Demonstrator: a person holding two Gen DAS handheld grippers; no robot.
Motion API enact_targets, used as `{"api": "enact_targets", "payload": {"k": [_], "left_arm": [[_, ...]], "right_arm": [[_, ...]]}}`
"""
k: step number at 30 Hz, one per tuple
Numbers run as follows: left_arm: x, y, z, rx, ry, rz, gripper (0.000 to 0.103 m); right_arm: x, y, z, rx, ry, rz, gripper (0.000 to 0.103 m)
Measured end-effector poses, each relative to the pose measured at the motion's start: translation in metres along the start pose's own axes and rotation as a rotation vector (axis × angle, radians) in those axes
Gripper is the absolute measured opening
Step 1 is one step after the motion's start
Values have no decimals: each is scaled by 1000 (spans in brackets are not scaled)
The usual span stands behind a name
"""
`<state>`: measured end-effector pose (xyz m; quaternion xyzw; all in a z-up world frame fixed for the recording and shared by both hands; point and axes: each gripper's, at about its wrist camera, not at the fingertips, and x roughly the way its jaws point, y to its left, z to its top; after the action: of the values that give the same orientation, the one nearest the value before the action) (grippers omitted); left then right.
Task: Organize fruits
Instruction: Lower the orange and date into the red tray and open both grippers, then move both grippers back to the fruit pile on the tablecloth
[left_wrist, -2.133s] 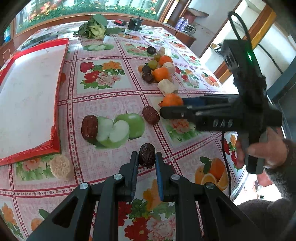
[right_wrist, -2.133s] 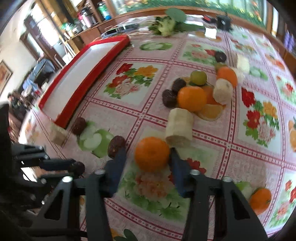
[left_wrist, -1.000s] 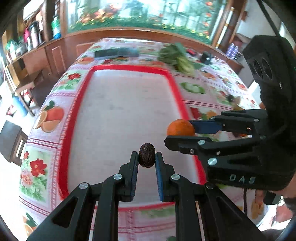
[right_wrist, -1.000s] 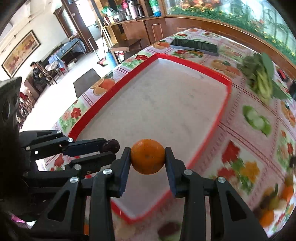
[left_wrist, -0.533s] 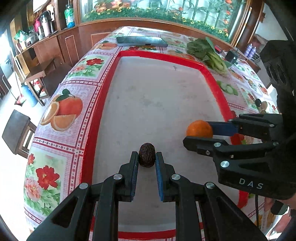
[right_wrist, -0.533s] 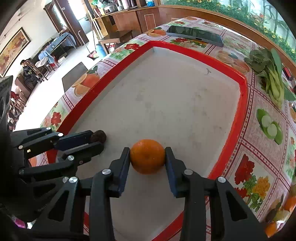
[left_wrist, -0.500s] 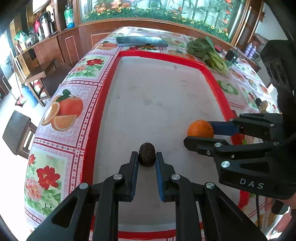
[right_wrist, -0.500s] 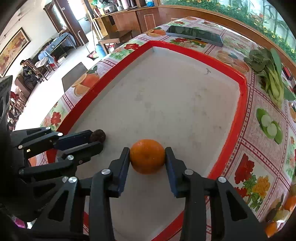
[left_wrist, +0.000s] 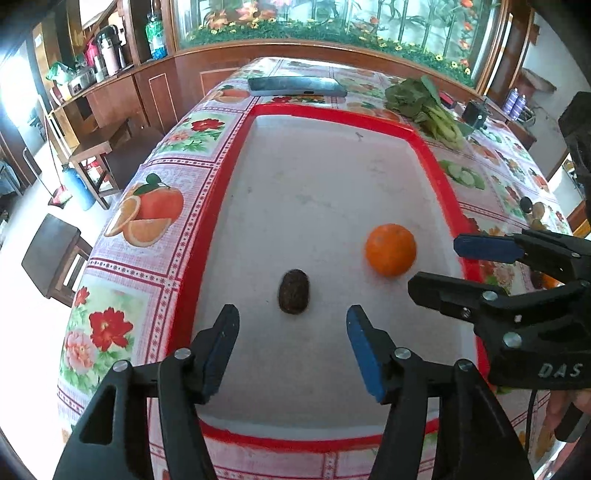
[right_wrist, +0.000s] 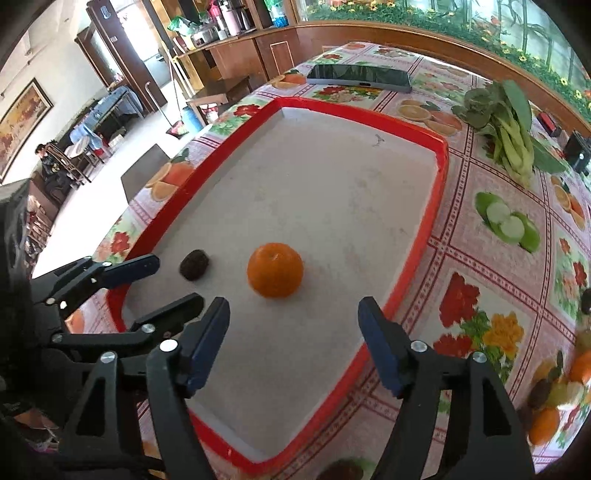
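Observation:
A red-rimmed tray (left_wrist: 229, 162) (right_wrist: 439, 177) with a pale floor lies on the flowered tablecloth. On that floor rest a dark wrinkled date (left_wrist: 293, 291) (right_wrist: 194, 264) and an orange (left_wrist: 390, 249) (right_wrist: 275, 270), a short gap between them. My left gripper (left_wrist: 291, 336) stands open just behind the date, touching nothing. My right gripper (right_wrist: 293, 332) is open too, pulled back from the orange; it shows at the right of the left wrist view (left_wrist: 439, 264). More fruit (right_wrist: 557, 391) sits in a pile off the tray's right side.
A phone (left_wrist: 297, 86) (right_wrist: 360, 77) lies beyond the tray's far rim. Leafy greens (left_wrist: 424, 107) (right_wrist: 506, 122) and a small black device (right_wrist: 580, 153) lie at the far right. The table edge drops off at left toward chairs (left_wrist: 55, 254).
Both grippers have opened and drawn back. The date and the orange, held half a second ago, now rest on the tray floor.

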<state>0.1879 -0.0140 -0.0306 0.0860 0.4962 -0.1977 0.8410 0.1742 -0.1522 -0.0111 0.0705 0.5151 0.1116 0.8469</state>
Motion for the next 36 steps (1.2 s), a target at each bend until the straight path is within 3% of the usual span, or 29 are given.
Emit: {"api": "enact_targets", "payload": {"k": [8, 17, 28, 36], "left_arm": [[-22, -31, -13, 7, -28, 14, 75], [-48, -101, -28, 111, -81, -19, 78], [-38, -188, -38, 230, -11, -118, 78], [-24, -228, -54, 292, 53, -137, 78]], "right_arm": [[-35, -13, -29, 40, -29, 25, 81], [-91, -56, -79, 115, -97, -11, 86], [-151, -146, -148, 258, -175, -189, 89], [-161, -193, -182, 375, -168, -190, 89]]}}
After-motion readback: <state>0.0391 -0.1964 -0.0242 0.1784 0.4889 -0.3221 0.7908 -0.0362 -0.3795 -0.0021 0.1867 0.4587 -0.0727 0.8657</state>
